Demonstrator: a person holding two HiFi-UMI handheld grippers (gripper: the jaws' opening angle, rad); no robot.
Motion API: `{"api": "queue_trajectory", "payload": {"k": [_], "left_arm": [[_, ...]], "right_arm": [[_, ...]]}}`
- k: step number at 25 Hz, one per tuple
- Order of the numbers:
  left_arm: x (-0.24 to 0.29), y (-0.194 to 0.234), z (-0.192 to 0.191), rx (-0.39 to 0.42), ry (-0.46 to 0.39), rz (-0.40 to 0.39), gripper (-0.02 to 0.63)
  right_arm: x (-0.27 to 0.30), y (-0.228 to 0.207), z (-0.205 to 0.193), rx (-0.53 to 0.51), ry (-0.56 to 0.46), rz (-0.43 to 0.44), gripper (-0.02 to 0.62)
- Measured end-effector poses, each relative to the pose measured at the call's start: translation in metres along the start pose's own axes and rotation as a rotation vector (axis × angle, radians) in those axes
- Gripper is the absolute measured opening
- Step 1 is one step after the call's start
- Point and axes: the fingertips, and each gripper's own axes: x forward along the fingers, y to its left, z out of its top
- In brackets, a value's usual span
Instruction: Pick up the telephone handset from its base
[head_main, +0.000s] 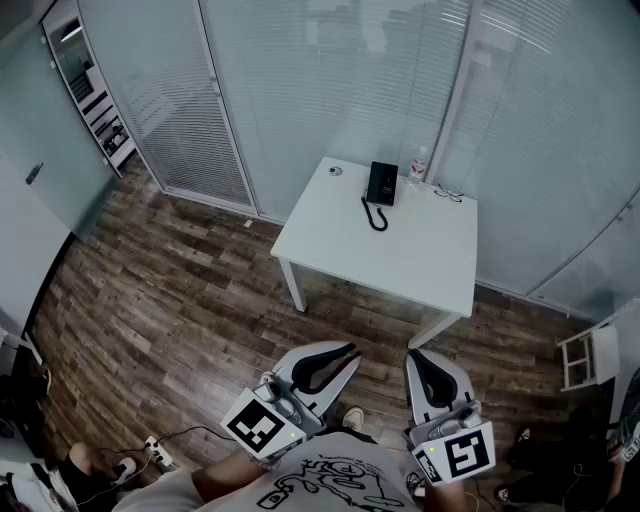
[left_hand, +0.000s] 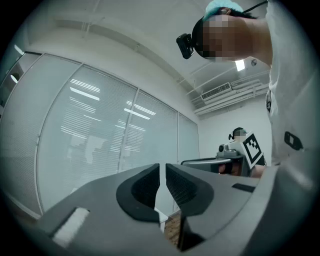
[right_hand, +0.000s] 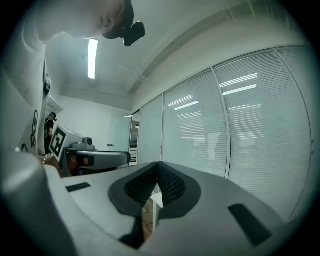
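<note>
A black telephone (head_main: 382, 183) lies near the far edge of a white table (head_main: 400, 260), and its cord (head_main: 374, 217) loops toward the front. At this distance I cannot make out the handset separately from the base. Both grippers are held low near the person's body, well short of the table. My left gripper (head_main: 350, 351) (left_hand: 162, 167) is shut with nothing between its pads. My right gripper (head_main: 414, 356) (right_hand: 158, 167) is also shut and empty. Each gripper view shows the other gripper beside it and a sliver of the table's corner (right_hand: 156, 200) below the jaws.
A clear bottle (head_main: 419, 165) and a small round object (head_main: 335, 171) stand on the table by the phone. Glass walls with blinds enclose the far side. A shelf unit (head_main: 98, 105) is at upper left, a white rack (head_main: 585, 358) at right, and a power strip (head_main: 155, 450) on the wood floor.
</note>
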Motion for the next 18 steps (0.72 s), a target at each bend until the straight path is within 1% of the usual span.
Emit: {"api": "queue_trajectory", "payload": {"k": [9, 13, 15, 18], "left_arm": [[0.008, -0.004, -0.002, 0.003, 0.005, 0.005, 0.035], [0.015, -0.005, -0.005, 0.003, 0.021, 0.013, 0.035], [0.021, -0.006, -0.009, 0.013, 0.026, 0.011, 0.035], [0.035, -0.011, -0.011, 0.006, 0.027, 0.014, 0.035]], "right_arm": [[-0.005, -0.009, 0.000, 0.008, -0.009, 0.000, 0.006], [-0.010, -0.021, 0.006, 0.021, -0.044, -0.006, 0.006], [-0.013, -0.029, 0.006, 0.023, -0.050, -0.010, 0.006], [-0.019, -0.044, 0.004, 0.028, -0.052, -0.015, 0.006]]}}
